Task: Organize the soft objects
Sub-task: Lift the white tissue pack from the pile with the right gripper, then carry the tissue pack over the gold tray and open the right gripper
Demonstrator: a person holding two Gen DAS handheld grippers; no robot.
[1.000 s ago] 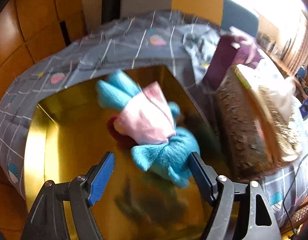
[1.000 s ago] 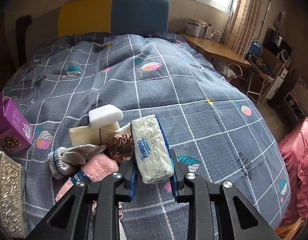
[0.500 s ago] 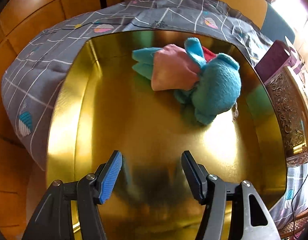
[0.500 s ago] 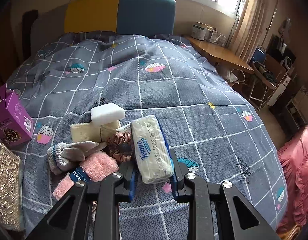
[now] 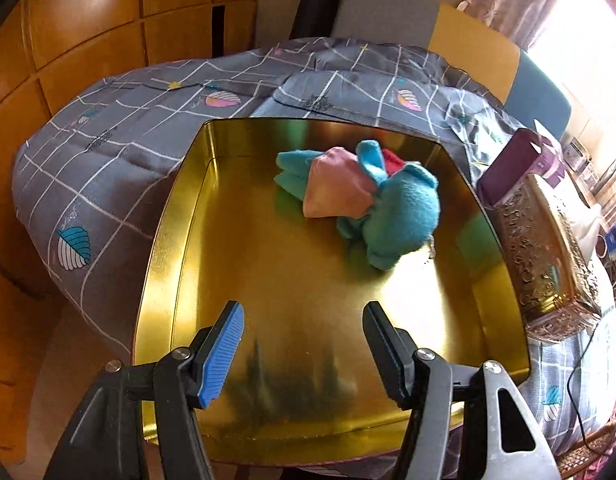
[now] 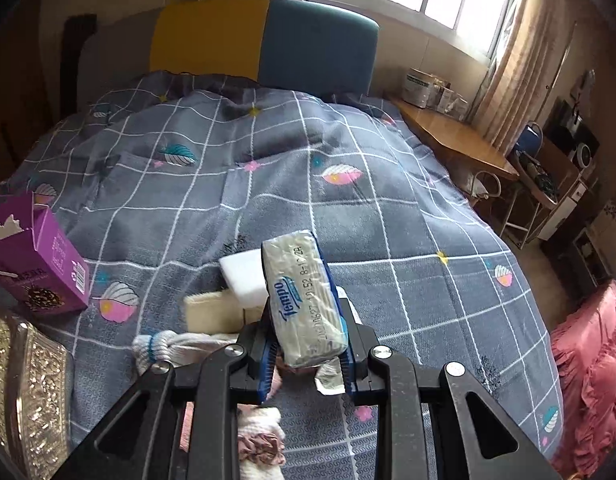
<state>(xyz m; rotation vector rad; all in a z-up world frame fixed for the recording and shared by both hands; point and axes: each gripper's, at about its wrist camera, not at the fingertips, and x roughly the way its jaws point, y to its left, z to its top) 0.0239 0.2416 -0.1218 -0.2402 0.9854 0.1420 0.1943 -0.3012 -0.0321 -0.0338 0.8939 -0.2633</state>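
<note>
In the left wrist view a blue and pink plush toy (image 5: 362,204) lies toward the far right of a shiny gold tin (image 5: 180,208) on the bed. My left gripper (image 5: 304,348) hovers over the tin's near side, open with nothing between its fingers, well short of the toy. In the right wrist view my right gripper (image 6: 308,350) is shut on a white Tempo tissue pack (image 6: 304,300), held above the bedspread. Under and behind the pack lie a white sponge block (image 6: 242,274), a cream cloth (image 6: 212,312), a grey-white sock bundle (image 6: 168,346) and a pink scrunchie (image 6: 260,446).
A purple carton (image 6: 40,268) stands open at the left beside an embossed gold lid (image 6: 36,392); the same carton (image 5: 516,168) and lid (image 5: 548,256) sit right of the tin. A wooden desk (image 6: 456,140) and pink fabric (image 6: 592,368) flank the bed's right side. Wooden wall panels (image 5: 68,40) rise behind.
The left gripper let go of the plush toy, which now lies in the tin, and drew back toward the tin's near edge. The right gripper lifted the tissue pack up off the pile.
</note>
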